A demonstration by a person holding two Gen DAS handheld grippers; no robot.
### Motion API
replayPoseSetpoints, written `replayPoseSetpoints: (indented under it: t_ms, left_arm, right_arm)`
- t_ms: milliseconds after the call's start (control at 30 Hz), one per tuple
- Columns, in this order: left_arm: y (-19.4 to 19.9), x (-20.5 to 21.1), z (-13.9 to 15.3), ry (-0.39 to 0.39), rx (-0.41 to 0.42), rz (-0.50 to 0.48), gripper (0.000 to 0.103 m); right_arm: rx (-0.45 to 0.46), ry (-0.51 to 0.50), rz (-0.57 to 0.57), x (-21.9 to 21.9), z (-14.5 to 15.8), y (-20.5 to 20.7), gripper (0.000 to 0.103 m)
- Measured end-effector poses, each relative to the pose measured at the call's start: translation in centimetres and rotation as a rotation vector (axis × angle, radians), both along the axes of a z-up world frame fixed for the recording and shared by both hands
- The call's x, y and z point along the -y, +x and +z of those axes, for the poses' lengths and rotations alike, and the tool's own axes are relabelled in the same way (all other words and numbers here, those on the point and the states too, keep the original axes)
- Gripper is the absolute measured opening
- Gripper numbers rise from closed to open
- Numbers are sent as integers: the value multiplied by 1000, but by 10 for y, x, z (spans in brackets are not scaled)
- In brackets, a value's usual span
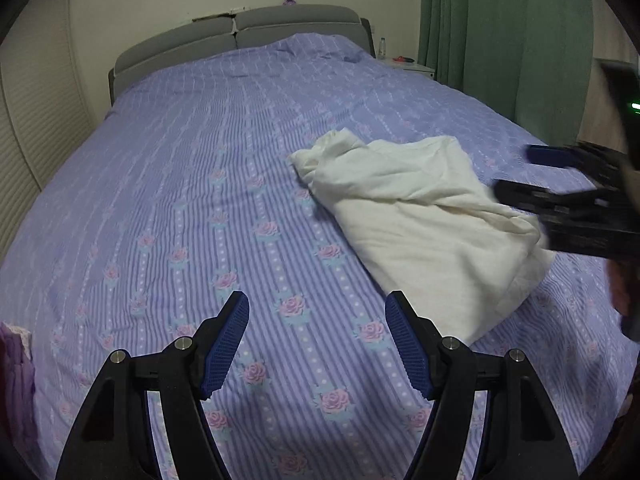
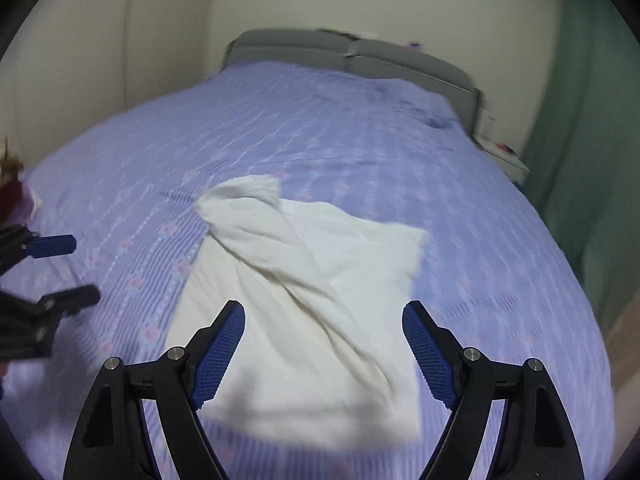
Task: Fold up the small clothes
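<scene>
White garment (image 2: pixel 304 280) lies crumpled on the bed (image 1: pixel 180 200); the left gripper (image 1: pixel 316 344) beside it and the right gripper (image 2: pixel 324 352) over it both gape empty.

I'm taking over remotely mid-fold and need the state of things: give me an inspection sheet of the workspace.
Surface: bed cover, purple stripes with roses, lightly wrinkled.
Job's things: white garment, partly folded and creased, lying flat, free of both grippers.
Clutter: purplish cloth at the bed's edge; what it is I cannot tell.
Grippers: left gripper open over bare cover; right gripper open above the garment's near end, nothing between its pads.
Cables: nothing seen.
Surroundings: grey headboard, green curtain, nightstand with a bottle.
</scene>
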State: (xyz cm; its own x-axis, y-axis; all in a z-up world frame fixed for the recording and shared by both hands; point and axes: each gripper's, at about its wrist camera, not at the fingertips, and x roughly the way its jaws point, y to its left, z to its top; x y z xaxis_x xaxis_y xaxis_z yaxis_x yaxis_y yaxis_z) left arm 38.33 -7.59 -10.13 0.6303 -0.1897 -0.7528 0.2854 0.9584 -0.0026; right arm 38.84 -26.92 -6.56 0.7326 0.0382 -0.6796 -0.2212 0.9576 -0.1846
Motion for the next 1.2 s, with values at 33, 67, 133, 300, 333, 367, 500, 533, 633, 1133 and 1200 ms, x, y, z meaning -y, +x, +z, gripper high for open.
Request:
replayPoseSetpoints:
  t_ms: [33, 67, 133, 300, 333, 367, 500, 533, 633, 1133, 1200]
  left_arm:
    - [0, -2, -1, -13, -3, -8, 70]
    - [1, -2, -2, -25, -4, -13, 70]
    - [4, -3, -5, -45, -6, -19, 70]
    - [9, -4, -12, -77, -5, -34, 70]
    - [11, -4, -13, -79, -8, -35, 70]
    - [12, -4, -15, -82, -11, -35, 70]
    - [16, -7, -22, -109, -33, -26, 70]
    - [16, -8, -23, -112, -33, -24, 70]
    - [18, -11, -26, -121, -40, -22, 70]
    - [31, -13, -40, -173, -101, -17, 70]
    - [34, -7, -41, -178, -113, -22, 70]
  right_arm:
    - [-22, -35, 16, -10, -7, 15, 71]
    - [-42, -61, 23, -15, -13, 25, 67]
    - [-97, -117, 35, -23, -31, 45, 64]
    - [-159, -179, 60, -22, -54, 61, 59]
    - [-169, -190, 57, -22, -57, 64, 59]
    - [-177, -192, 63, -21, -59, 66, 59]
    - [-204, -231, 80, -33, -72, 83, 59]
    - [-195, -245, 78, -36, -73, 86, 59]
    - [-161, -243, 74, -48, -67, 96, 59]
    - [-226, 346, -142, 30, -34, 156, 10]
    - [-246, 390, -184, 55, -34, 162, 10]
